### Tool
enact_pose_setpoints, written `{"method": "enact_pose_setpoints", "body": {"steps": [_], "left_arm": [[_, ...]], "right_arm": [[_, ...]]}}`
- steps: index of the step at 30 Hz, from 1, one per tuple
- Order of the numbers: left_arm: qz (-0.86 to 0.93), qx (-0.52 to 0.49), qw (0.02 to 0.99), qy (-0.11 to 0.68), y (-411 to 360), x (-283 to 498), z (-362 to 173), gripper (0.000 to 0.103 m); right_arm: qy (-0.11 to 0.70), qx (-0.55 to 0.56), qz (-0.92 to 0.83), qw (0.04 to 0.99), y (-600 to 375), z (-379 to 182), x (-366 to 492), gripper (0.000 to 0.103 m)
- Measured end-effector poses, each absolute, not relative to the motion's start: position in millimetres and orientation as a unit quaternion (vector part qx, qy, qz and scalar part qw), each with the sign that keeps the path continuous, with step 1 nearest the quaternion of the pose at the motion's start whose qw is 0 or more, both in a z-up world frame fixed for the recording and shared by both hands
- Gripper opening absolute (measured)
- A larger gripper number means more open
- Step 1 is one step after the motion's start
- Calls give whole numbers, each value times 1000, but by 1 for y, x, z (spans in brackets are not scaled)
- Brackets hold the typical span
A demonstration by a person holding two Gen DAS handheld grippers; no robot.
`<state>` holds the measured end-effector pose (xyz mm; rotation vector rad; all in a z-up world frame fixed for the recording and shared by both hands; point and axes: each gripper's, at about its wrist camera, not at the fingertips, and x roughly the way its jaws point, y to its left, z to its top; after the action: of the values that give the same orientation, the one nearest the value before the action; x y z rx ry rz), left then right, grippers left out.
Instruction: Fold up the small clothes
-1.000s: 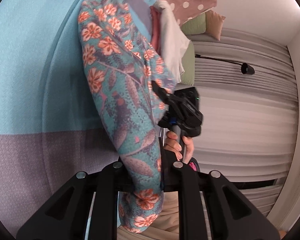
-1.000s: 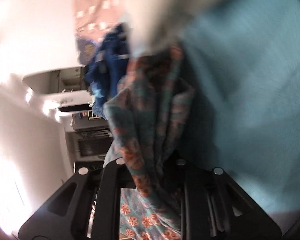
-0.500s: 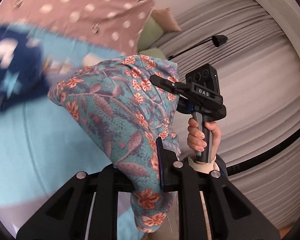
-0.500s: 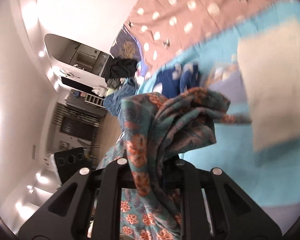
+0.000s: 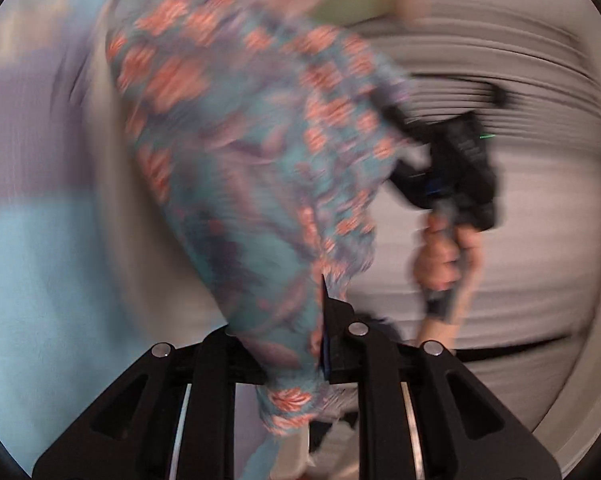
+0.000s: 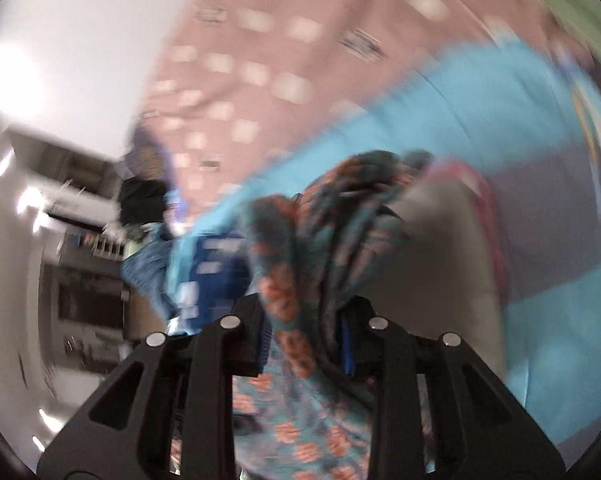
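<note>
Teal floral garment (image 5: 260,168), orange-pink flowers on it, is held off the bed (image 5: 40,260) between both grippers, bunched and draped. Left gripper (image 5: 296,344): jaws are closed on a fold of the fabric, which hangs down past them toward the lower edge of the left wrist view. Right gripper (image 6: 304,332): jaws are likewise clamped on a gathered bundle of the same garment (image 6: 324,232); more fabric is seen trailing below them. In the left wrist view the right gripper (image 5: 452,168) is seen at the cloth's far edge, gripped by the right hand (image 5: 440,256); pale pleated curtains (image 5: 520,80) are behind it. Bed cover is light blue with a lilac band (image 6: 540,184). A beige piece (image 6: 448,248) with a pink edge lies on the bed just beside the held bundle; contact cannot be told. A dark blue garment (image 6: 216,276) is seen on the bed's left side, and a pink dotted cover (image 6: 280,60) beyond it. Both views are heavily motion-blurred.
</note>
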<state>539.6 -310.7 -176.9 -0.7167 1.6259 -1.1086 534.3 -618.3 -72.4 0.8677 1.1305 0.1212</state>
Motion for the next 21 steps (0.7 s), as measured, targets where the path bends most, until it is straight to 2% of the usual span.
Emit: {"method": "enact_pose_setpoints", "body": {"steps": [2,5,7,9,10,11,12,15,19,21], "left_arm": [[-448,-319,480,684,-312,530,-219,19],[-467,-330,495,654,-302,528,-213,20],[-457,-304,508,664,-301,528,-202,20],[-449,-277,531,663,-299,530,-187,24],[-446,-262,552,654,-290,528,-172,32],[-448,-250,572,640,-281,527,-158,43],[-453,-238,594,621,-270,525,-142,46],[-453,-220,664,553,-236,524,-98,48],[-466,-252,703,474,-224,539,-69,49],[-497,-258,682,470,-249,549,-75,49]], "right_arm": [[503,461,55,729,-640,-126,524,23],[450,500,105,732,-651,-142,510,23],[455,443,73,769,-648,-118,504,32],[453,365,26,813,-640,-81,495,62],[448,308,-6,840,-634,-62,490,65],[435,234,-45,868,-624,-37,480,66],[414,186,-65,889,-615,-17,469,66],[340,146,-8,929,-588,7,438,69],[317,64,28,946,-539,-28,429,70],[333,82,36,939,-534,-56,441,70]]}}
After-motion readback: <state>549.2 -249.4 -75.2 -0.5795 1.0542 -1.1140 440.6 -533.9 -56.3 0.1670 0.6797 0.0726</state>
